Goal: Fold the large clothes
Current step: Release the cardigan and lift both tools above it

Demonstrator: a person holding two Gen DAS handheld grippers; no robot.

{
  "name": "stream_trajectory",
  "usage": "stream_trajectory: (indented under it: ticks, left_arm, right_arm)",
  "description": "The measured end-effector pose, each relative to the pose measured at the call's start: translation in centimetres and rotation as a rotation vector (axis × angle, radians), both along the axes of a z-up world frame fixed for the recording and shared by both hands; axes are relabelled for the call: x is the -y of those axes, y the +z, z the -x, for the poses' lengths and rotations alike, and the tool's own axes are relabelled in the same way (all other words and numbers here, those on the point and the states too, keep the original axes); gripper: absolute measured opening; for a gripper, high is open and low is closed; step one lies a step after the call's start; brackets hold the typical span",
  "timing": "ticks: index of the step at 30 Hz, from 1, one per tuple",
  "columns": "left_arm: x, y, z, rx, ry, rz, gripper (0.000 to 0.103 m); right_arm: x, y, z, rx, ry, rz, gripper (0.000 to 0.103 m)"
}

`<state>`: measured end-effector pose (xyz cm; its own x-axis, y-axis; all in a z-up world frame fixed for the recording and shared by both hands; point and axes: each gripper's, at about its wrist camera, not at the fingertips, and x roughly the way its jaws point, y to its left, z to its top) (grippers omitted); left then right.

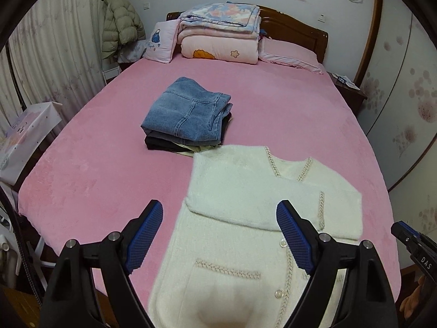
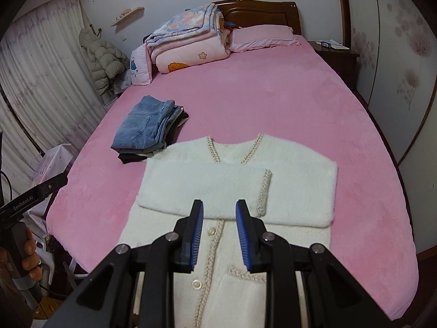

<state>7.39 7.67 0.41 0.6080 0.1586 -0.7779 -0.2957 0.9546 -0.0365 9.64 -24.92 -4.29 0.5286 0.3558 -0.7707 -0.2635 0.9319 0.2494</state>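
Your bed (image 2: pixel 273 104) carries the whole job: its pink cover is the folding surface, with spare bedding (image 2: pixel 188 49) stacked far against the headboard, out of the working area. At mid-bed on the left sits a pile of folded clothes (image 1: pixel 185 117), jeans on top, apparently parked there as finished work so the near end stays free.

The white cardigan (image 2: pixel 237 191) lies flat, front up, at the near edge of the bed, just beside that pile, its collar pointing far. It is fluffy cream knit with braided trim along the neckline, button band and pocket (image 1: pixel 229 269). Both sleeves are folded across the chest in a neat band; the body below remains at full length, so I judge the sleeve stage done and the lengthwise fold outstanding.

Your left tongs (image 1: pixel 218 235) hover over the cardigan's near left portion, jaws spread wide and holding nothing. Your right tongs (image 2: pixel 220 232) hang above the button band, jaws partly open with a clear gap, also empty. Both appear poised to take the hem.
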Motion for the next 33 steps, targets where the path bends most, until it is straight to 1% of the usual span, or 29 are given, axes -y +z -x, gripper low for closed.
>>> stream_trajectory:
  ticks: [4,8,12,16,20,24,26,31,33]
  left_arm:
    - [1.1,0.9,1.7,-0.001,-0.013,-0.028,0.084]
    - [1.6,1.3,3.3,-0.008,-0.04,0.011,0.084]
    - [1.9,1.9,4.9,0.019,-0.076,0.017,0.084]
    - [1.9,1.8,7.0,0.04,-0.092,0.054,0.084]
    - [1.5,0.9,9.0,0.021,-0.105,0.087,0.084]
    - [1.3,-0.2,10.6,0.006,-0.12,0.089,0.084]
    - [1.2,-1.0,11.3,-0.018,-0.137,0.104,0.084]
    - [0.7,-2.8,13.0,-0.019,-0.161,0.125,0.084]
    - [0.1,-4.2,13.6,-0.023,-0.171,0.131,0.084]
  right_arm:
    - [0.2,0.4,2.2,-0.006,0.014,0.012,0.024]
    - [0.8,0.5,4.3,-0.013,-0.002,0.019,0.024]
    - [1.3,0.8,6.5,-0.027,-0.041,0.015,0.024]
    - [1.3,1.2,8.9,-0.021,-0.079,0.029,0.024]
    - [1.1,1.3,11.3,-0.031,-0.099,0.046,0.025]
    - [0.5,1.3,14.1,-0.021,-0.103,0.07,0.025]
    - [0.5,1.0,15.0,-0.027,-0.108,0.082,0.024]
    - [0.6,-0.4,17.2,-0.036,-0.124,0.093,0.025]
    - [0.6,-1.1,17.7,-0.037,-0.129,0.102,0.025]
